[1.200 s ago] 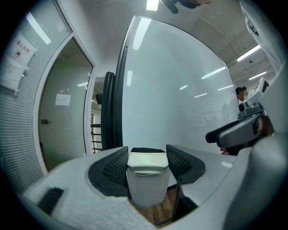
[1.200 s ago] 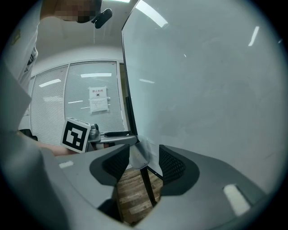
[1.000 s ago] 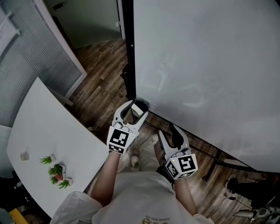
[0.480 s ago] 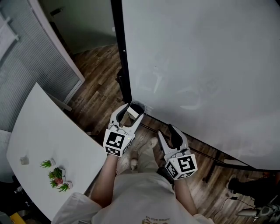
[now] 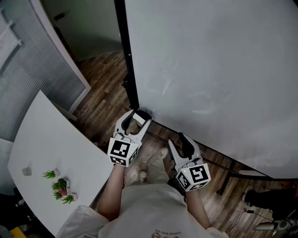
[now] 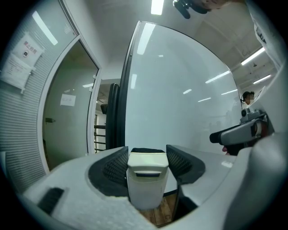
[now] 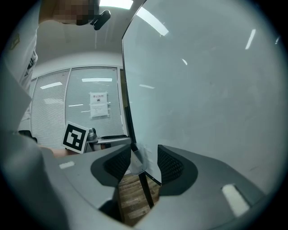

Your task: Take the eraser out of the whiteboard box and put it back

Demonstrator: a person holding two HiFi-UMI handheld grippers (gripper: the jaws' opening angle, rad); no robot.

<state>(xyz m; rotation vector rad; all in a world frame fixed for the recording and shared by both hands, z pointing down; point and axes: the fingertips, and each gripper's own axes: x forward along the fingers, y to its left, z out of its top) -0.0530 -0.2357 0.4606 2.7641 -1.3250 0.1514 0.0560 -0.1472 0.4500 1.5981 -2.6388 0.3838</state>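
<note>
The whiteboard point(image 5: 209, 69) fills most of the head view, and its right part is cut off at the edge. At its lower left corner the left gripper point(image 5: 138, 116) pinches the eraser point(image 6: 147, 179), a pale block with a dark slot and dark felt on the far end. The right gripper point(image 5: 179, 141) holds its jaws spread, with nothing between them. The whiteboard box point(image 7: 137, 162) is only a pale, blurred shape at the board's frame.

Dark wood-plank floor point(image 5: 104, 83) underneath, and at the left a white table point(image 5: 51, 135) with little potted plants point(image 5: 59, 183) sitting on it. A big whiteboard point(image 5: 209, 60) on a black frame fills the right side. Slatted blinds point(image 5: 23, 65) line the glass wall at far left, and strip lights point(image 6: 157, 5) glow on the ceiling.
</note>
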